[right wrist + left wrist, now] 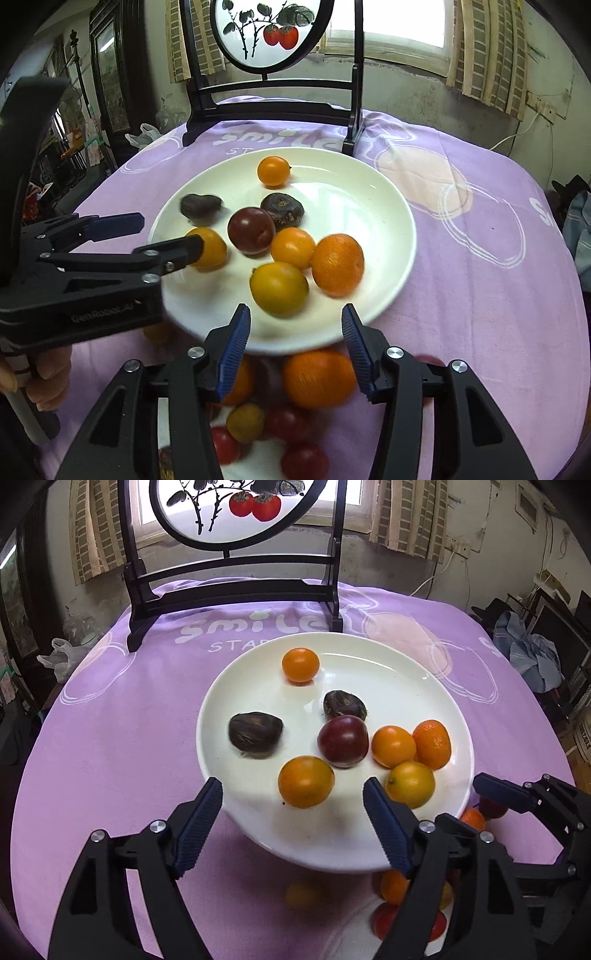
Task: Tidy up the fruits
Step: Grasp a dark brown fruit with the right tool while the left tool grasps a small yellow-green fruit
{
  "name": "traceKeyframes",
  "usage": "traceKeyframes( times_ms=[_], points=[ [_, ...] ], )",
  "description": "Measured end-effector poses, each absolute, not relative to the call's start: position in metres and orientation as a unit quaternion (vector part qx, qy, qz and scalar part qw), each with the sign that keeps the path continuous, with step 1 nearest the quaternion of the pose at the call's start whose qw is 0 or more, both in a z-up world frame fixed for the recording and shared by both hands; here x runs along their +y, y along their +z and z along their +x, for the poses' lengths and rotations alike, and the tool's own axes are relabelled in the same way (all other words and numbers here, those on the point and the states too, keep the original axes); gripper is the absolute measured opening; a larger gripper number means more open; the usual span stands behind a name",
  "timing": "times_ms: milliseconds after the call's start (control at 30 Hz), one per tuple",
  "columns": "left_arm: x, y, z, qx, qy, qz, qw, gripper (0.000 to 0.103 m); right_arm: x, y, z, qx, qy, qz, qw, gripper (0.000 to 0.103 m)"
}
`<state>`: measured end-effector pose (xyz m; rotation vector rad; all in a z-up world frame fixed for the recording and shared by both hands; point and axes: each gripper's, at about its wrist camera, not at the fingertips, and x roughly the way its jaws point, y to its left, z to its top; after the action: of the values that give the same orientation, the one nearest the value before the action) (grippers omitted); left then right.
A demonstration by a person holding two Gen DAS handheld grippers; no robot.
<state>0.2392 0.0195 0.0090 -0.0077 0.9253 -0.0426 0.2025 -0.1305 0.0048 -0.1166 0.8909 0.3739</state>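
— How many pieces are on the white plate (436,686)?

— I count eight on the purple-covered worktop (118,738): five orange fruits (306,782), one dark red plum (342,740), two brown nuts (255,732).

— And your grippers?

— I see the left gripper (293,794) spread wide over the plate's near rim, nothing pinched. The right gripper (295,325) is spread too, empty. More fruit lies blurred below; that I cannot count.

Left gripper (293,790) and right gripper (295,319) gape, empty.
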Motion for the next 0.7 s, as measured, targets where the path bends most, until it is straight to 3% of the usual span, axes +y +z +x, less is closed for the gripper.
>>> traceKeyframes(
  times_ms=[700],
  points=[
    [0.035,-0.009,0.135,0.454,-0.023,-0.019,0.891,0.084,-0.11,-0.025,0.077,0.464,0.242,-0.082,0.848,0.059]
  ],
)
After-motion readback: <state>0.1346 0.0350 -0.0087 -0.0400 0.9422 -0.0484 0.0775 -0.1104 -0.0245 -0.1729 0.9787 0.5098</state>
